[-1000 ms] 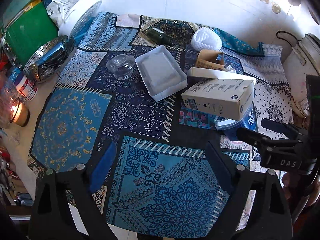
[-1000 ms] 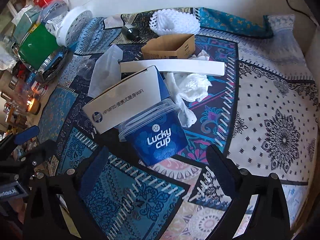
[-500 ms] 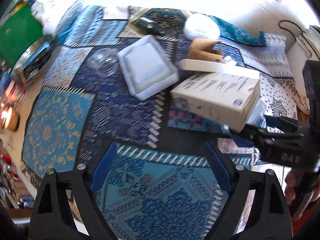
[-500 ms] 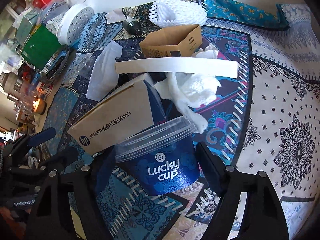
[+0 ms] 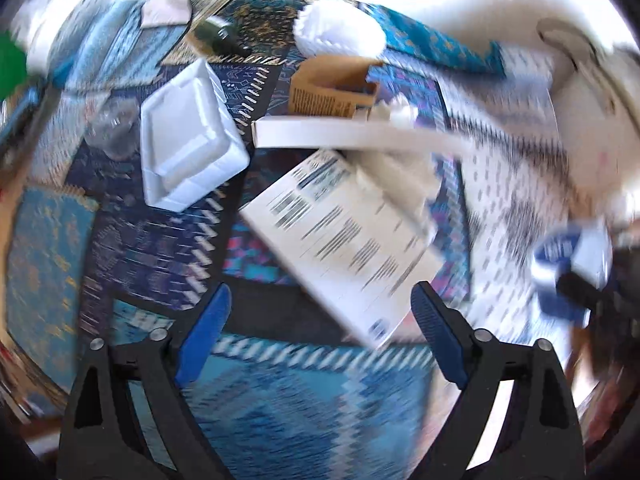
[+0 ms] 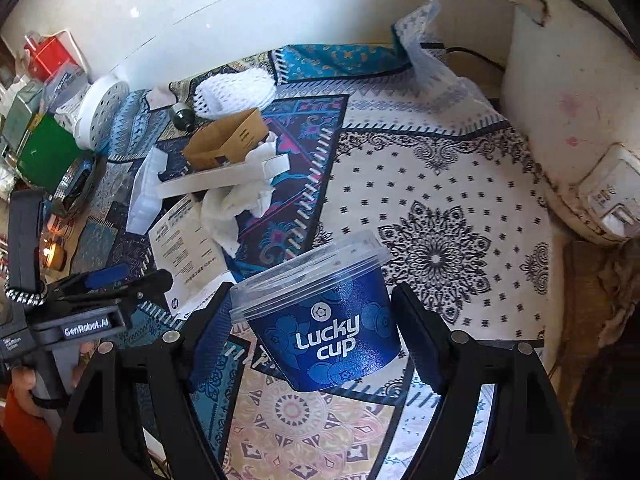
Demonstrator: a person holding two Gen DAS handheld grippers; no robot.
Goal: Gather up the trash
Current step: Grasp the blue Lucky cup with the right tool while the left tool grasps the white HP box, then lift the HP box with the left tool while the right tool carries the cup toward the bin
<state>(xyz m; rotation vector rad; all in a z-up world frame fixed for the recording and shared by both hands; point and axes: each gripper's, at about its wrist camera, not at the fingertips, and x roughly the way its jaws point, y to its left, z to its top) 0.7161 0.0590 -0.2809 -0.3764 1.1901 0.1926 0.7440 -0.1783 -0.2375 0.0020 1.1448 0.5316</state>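
Cup lifted, box next

The right hand-held gripper (image 6: 312, 344) clasps the blue lidded cup (image 6: 324, 316) at lower centre; the left hand-held gripper (image 5: 320, 340), jaws spread and empty, hovers just below the white box (image 5: 340, 240), whose long axis runs diagonally.

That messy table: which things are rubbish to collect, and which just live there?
Rubbish: blue Lucky Cup tub held in the right gripper, printed white box, brown carton, crumpled tissue, foam tray.

Staying: patterned cloth, green tin, lit candle.
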